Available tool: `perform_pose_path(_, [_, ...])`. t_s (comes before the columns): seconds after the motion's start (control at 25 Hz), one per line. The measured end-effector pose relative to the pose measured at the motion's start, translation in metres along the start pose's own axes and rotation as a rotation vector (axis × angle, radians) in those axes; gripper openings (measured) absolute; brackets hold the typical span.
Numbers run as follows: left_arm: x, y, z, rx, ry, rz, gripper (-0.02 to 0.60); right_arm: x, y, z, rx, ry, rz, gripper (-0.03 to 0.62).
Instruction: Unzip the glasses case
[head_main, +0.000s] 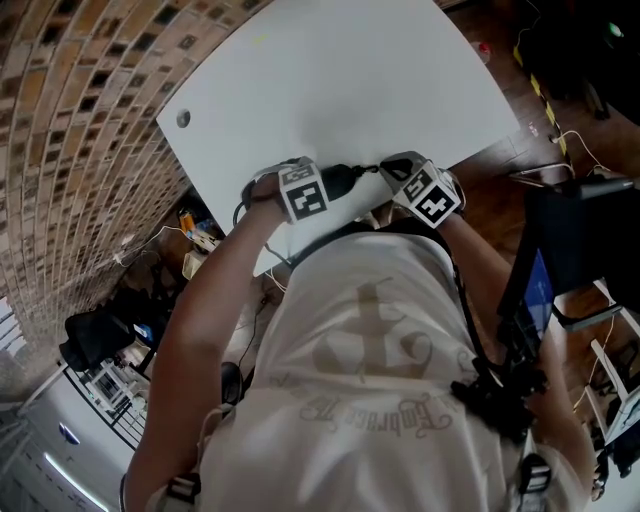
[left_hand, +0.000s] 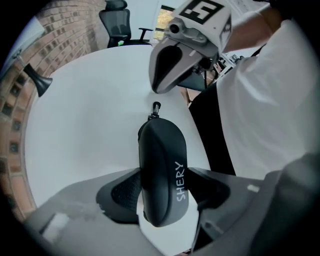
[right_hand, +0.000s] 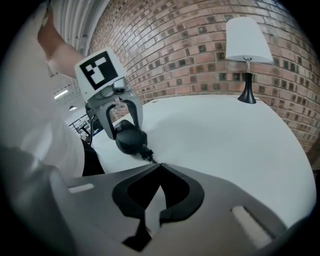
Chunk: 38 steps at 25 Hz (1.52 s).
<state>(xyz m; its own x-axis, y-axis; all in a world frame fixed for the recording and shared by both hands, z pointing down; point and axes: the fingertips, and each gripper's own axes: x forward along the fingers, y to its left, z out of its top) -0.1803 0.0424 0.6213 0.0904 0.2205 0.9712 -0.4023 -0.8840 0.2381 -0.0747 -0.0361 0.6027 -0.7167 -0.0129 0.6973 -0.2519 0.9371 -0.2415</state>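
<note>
Squeezing a black glasses case (left_hand: 161, 165) from both sides, the left gripper (left_hand: 165, 191) holds it tight between its two dark, bumpy pads (left_hand: 121, 193). The case is a smooth, hard-looking shell, long and rounded like an egg, with white letters on its side. It sits at the near edge of the table (left_hand: 85, 125), close to the person's white shirt (head_main: 380, 340). The table top is white, flat and plain, with a curved edge. A small black zipper pull (left_hand: 156, 107) sticks out from the far end of the case and points away from the left gripper. The right gripper (right_hand: 159, 166) comes in from the right side, and its grey jaws are pressed together at their pointed tips. Those tips are just beside the zipper pull, but I cannot tell if they pinch it or only come close. Each gripper carries a white cube with black squares on top. On the far side of the table stands a lamp (right_hand: 246, 47) with a white shade and a thin black stem. Behind it is a rough wall of brown bricks (right_hand: 190, 45). A black office chair (left_hand: 116, 20) stands past the table.
</note>
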Motion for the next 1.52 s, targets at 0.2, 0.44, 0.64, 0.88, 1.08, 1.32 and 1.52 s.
perform_pose_path(0.2, [-0.021,0.035,-0.003,-0.237,-0.091,0.003,0.311,-0.009,-0.001,-0.002,0.018,-0.025,-0.024,0.006])
perform_pose_path(0.44, [-0.030,0.064,0.007,-0.272,-0.182,0.044,0.328,-0.026,-0.012,-0.015,0.064,-0.043,-0.056,0.006])
perform_pose_path(0.64, [-0.045,0.068,-0.001,-0.321,-0.183,0.069,0.368,-0.039,-0.017,-0.031,0.096,-0.052,-0.065,0.006])
perform_pose_path(0.88, [-0.081,0.067,0.000,-0.519,-0.447,0.188,0.370,-0.045,-0.023,-0.038,0.106,-0.069,-0.038,0.006])
perform_pose_path(1.08, [-0.091,0.039,-0.007,-0.682,-0.649,0.293,0.277,-0.036,-0.024,-0.037,0.080,-0.067,0.008,0.006])
perform_pose_path(1.32, [-0.079,-0.017,-0.002,-0.803,-0.821,0.303,0.187,-0.026,-0.003,-0.025,0.018,-0.054,0.075,0.006])
perform_pose_path(1.52, [-0.080,-0.048,0.004,-0.851,-0.997,0.285,0.100,-0.028,0.020,-0.022,-0.025,-0.057,0.126,0.006])
